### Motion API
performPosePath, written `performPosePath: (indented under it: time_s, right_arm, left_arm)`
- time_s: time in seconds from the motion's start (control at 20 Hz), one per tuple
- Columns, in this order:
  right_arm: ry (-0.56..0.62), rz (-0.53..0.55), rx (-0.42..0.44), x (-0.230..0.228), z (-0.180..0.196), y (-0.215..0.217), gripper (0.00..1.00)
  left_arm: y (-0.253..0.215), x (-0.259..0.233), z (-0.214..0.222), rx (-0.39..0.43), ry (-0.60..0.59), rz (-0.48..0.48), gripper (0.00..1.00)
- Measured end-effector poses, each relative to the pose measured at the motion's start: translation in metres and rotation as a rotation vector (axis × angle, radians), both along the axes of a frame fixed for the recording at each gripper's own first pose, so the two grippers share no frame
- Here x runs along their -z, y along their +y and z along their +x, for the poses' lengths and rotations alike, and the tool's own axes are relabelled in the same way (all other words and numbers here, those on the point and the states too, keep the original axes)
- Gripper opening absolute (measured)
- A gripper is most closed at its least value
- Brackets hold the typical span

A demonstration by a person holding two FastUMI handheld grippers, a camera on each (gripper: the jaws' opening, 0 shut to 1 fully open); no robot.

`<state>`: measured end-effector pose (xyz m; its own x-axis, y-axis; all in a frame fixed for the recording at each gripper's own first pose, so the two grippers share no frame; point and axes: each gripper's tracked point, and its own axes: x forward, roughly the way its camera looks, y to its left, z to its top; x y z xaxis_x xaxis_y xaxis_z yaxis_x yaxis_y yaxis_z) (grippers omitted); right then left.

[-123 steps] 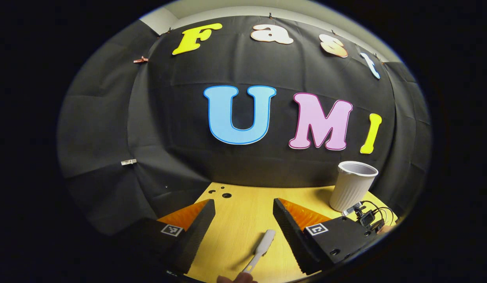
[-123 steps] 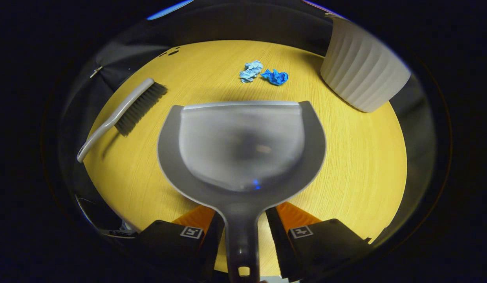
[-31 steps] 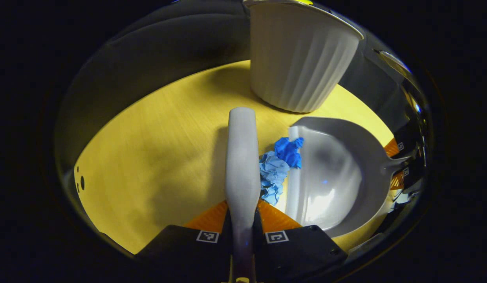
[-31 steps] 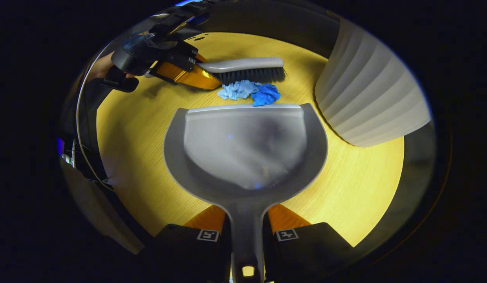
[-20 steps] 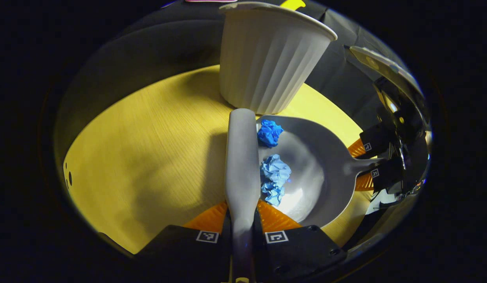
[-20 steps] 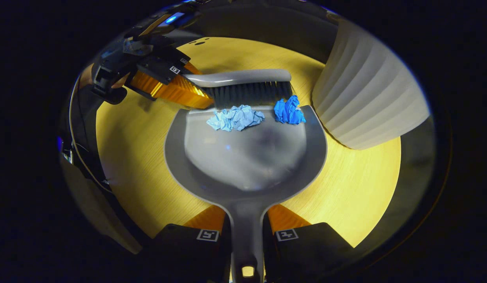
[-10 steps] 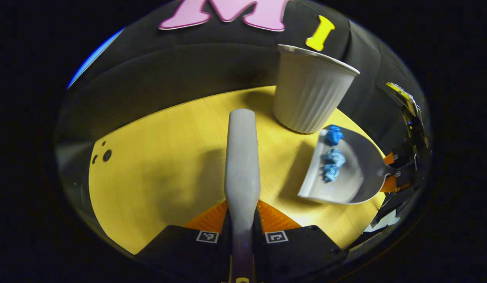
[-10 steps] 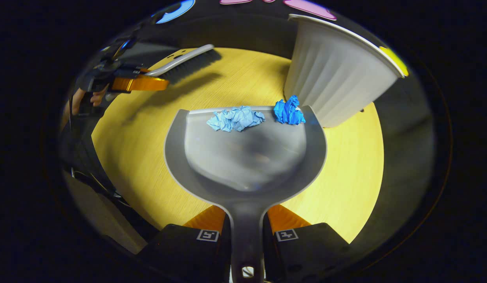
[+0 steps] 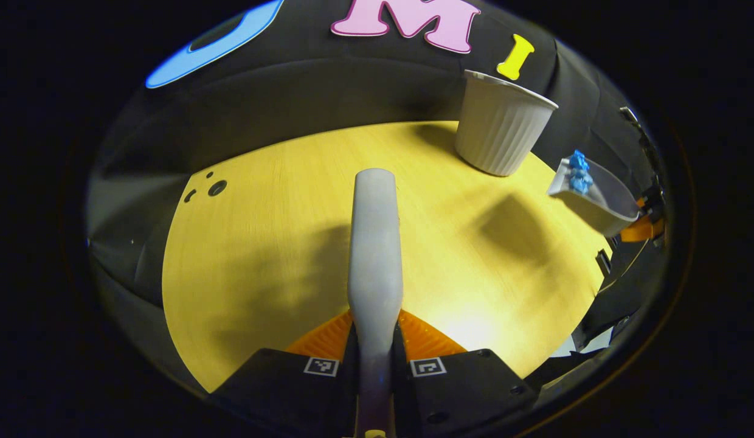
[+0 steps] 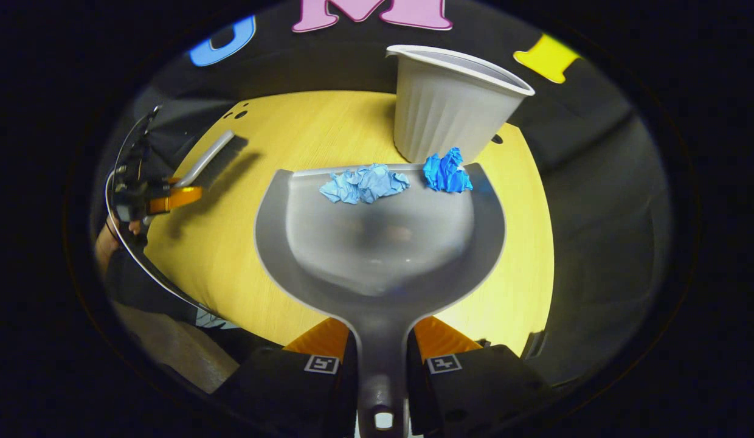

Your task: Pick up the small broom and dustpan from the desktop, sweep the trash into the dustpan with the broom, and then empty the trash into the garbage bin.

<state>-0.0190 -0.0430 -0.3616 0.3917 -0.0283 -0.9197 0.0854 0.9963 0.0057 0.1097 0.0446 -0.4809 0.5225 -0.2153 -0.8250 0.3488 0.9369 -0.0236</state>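
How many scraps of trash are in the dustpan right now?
2: a pale blue paper wad and a darker blue paper wad, both at the front lip of the dustpan. Nothing seems hidden.

**Dustpan held near the bin, both wads aboard**

The right gripper [image 10: 380, 365] has both fingers clamped on the handle of the dustpan [image 10: 380, 255]. A pale wad [image 10: 365, 183] and a dark blue wad [image 10: 447, 171] lie at the pan's front lip, the dark one on the side nearer the bin [image 10: 453, 106]. The bin stands upright on the table [image 10: 304, 131], just beyond the lip. Left of the dustpan, well apart, the left gripper [image 10: 170, 196] holds the broom [image 10: 213, 159] over the table.
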Motion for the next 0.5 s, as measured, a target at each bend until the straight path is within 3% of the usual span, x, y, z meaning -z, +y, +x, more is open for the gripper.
performPosePath:
  time_s: [0.3, 0.5]
  right_arm:
    - [-0.031, -0.001, 0.102, -0.002, 0.007, 0.003, 0.37]
    - [-0.047, 0.003, 0.19, -0.003, 0.016, 0.005, 0.37]
  left_arm:
    - [0.008, 0.0, -0.03, 0.002, -0.002, -0.022, 0.25]
    - [0.015, 0.004, -0.04, -0.009, 0.001, -0.044, 0.28]
